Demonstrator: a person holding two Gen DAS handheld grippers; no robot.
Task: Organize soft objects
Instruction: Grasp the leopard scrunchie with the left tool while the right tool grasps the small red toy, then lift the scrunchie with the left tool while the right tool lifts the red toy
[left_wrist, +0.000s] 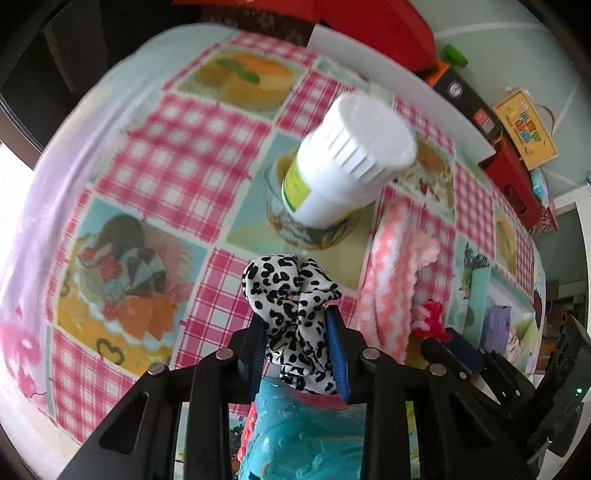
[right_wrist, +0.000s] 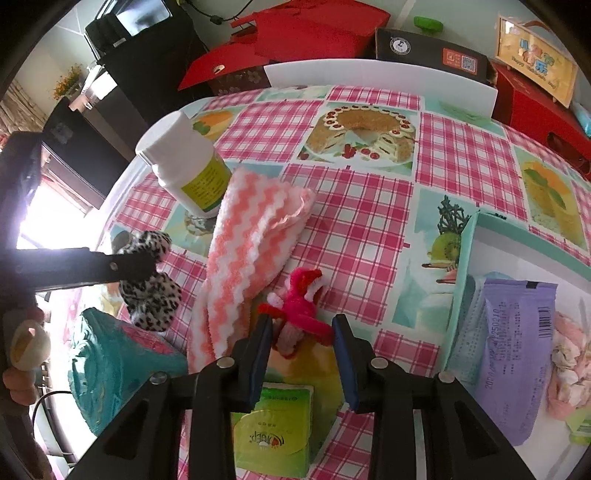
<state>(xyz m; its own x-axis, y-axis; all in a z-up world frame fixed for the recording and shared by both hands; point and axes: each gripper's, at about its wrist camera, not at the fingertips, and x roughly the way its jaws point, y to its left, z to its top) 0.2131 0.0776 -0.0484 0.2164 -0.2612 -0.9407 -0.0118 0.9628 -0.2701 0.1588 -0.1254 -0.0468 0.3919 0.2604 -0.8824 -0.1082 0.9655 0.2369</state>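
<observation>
Presently, the left claw (left_wrist: 297, 343) is clamped on a leopard-print scrunchie (left_wrist: 291, 291), its pads pinching the gathered fabric, the piece apparently lifted off the bench (left_wrist: 177, 155). Judgement: the grip sits low on a loose, bunching ring; the carry should be kept steady so the slack loop does not snag the white bottle (left_wrist: 351, 162) standing just beyond it.

Right of the scrunchie lies a pink-and-white zigzag cloth (right_wrist: 240, 251), fluffy, folded and limp, touching the bottle's base.

Right of that cloth, the right claw (right_wrist: 303, 347) stands narrowly parted about a red pipe-cleaner figure (right_wrist: 299, 306); whether the pads press it cannot be told. The figure is fuzzy, wiry and thin, so a squeeze across its body seems advisable.

Farthest right, a mint-rimmed box (right_wrist: 465, 266) holds a lilac packet (right_wrist: 517, 350) and pale soft items, the likely destination.
</observation>
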